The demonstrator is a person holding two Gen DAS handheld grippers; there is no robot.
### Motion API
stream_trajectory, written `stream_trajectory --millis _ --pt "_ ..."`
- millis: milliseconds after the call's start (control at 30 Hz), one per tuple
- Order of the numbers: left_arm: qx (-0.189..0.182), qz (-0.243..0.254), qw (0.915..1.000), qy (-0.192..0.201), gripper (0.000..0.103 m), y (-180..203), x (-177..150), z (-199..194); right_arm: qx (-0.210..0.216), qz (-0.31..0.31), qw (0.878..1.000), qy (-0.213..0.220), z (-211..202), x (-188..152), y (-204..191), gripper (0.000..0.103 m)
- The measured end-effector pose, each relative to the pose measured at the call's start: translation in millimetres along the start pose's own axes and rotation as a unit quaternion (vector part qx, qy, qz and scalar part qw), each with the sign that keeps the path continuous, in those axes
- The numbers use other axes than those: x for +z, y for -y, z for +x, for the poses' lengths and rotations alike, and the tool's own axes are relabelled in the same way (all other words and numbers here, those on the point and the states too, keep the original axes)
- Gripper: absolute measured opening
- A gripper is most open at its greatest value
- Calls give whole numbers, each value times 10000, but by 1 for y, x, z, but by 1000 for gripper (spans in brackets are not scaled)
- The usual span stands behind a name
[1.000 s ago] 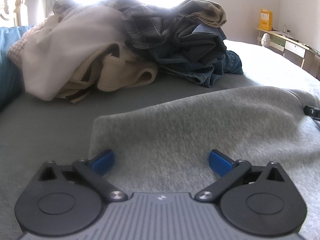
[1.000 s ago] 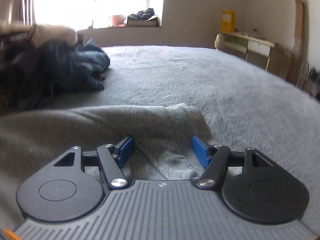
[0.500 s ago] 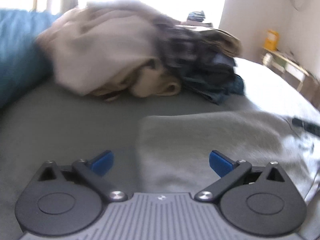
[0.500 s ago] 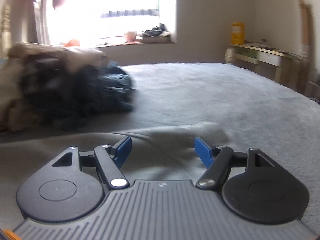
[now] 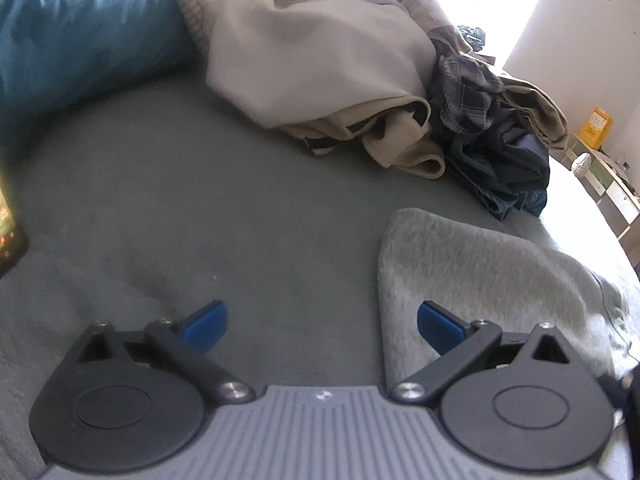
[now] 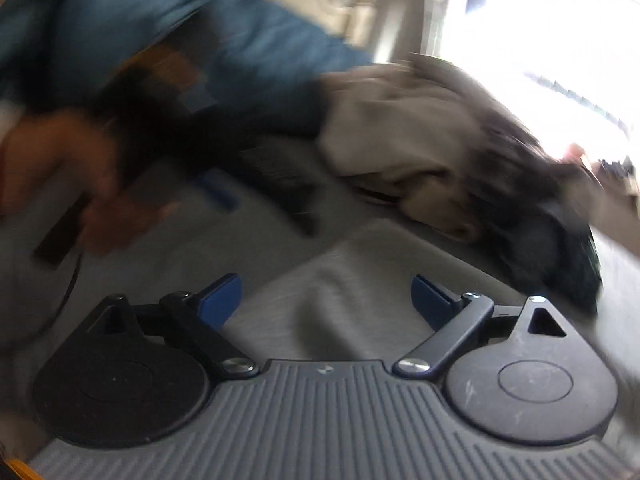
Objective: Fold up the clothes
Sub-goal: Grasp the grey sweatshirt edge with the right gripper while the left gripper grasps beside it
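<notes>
1. Sweatshirt (image 5: 472, 272), grey fleece and folded flat, lies on the bed (image 5: 208, 216) at the right of the left wrist view; its rounded left edge runs down towards the right blue finger.
2. Left gripper (image 5: 322, 326) tilts down over the bed, its fingers (image 5: 206, 324) spread wide with nothing between them, only bare grey-green cover beneath.
3. Blue pillow (image 5: 80, 28) fills the far left corner; a dark phone-like slab (image 5: 10, 236) shows at the left edge.
4. Clothes pile (image 5: 360, 80) sits beyond the sweatshirt, apart from it: crumpled beige cloth, a dark plaid shirt, denim.
5. Desk (image 5: 608, 184) stands by the far right wall.
6. Right gripper (image 6: 326, 300) is rolled sideways in a blurred view, its jaws opening wide; the fingers (image 6: 222, 298) hold nothing, and the sweatshirt (image 6: 360, 280) lies beneath them.
7. In that view a hand (image 6: 60, 176) holds the other gripper at the left, in front of the blue pillow.
</notes>
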State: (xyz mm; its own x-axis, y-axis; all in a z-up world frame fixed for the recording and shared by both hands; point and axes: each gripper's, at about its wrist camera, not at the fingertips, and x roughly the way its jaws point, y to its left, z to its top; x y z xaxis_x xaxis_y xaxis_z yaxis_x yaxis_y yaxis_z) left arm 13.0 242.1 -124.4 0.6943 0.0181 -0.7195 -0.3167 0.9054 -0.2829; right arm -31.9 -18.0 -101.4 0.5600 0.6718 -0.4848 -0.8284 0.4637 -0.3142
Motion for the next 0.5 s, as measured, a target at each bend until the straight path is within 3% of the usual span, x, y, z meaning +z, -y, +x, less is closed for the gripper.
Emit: stream_trajectory --millis 167,267,500 --pt "-35 -31 10000 -71 101 -5 -5 1 -234 -1161 9922 -395 17 -6 -46 92" --pt "-50 -46 9999 -112 101 -7 -9 0 -312 -1240 9900 -598 23 -13 -49 92" --pt "-42 -105 9998 -150 101 -11 -13 -1 -736 -1338 9863 -618 23 -14 -52 91"
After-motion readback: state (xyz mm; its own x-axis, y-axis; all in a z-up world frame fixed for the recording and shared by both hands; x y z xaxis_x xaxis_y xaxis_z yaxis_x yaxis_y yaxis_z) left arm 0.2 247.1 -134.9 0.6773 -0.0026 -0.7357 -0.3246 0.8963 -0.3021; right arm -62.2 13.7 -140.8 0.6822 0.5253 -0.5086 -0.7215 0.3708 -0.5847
